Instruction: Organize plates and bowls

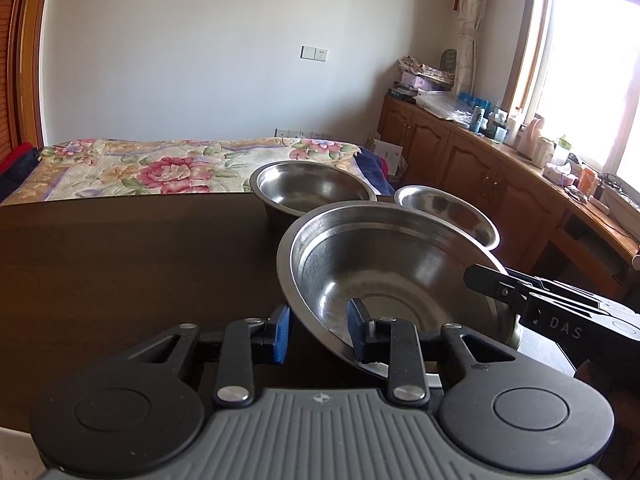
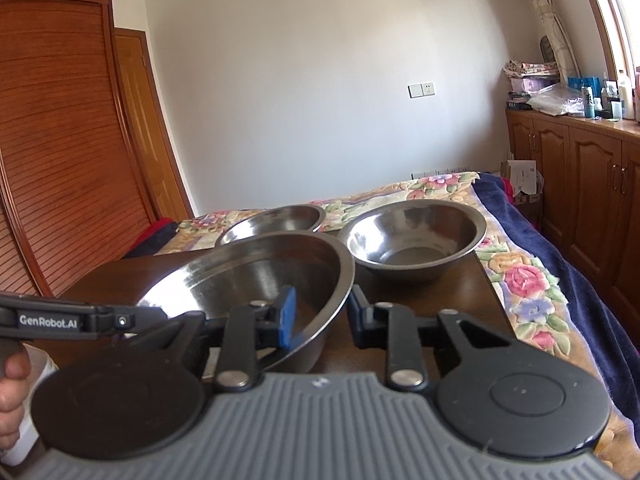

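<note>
Low in the middle of both views sits a big steel bowl (image 1: 400, 276) on the dark table (image 1: 120, 264). The left gripper (image 1: 320, 330) has its jaws wide, one finger on each side of the near rim; whether the pads touch is hard to tell. The right gripper (image 2: 322, 316) is wide too, over the rim on the other side. Part of the bowl hides behind the grippers. Behind it stand two smaller bowls, a deep one (image 1: 314, 186) and another (image 1: 448, 214) partly hidden. A hand (image 2: 12, 396) is cut off at the lower left.
</note>
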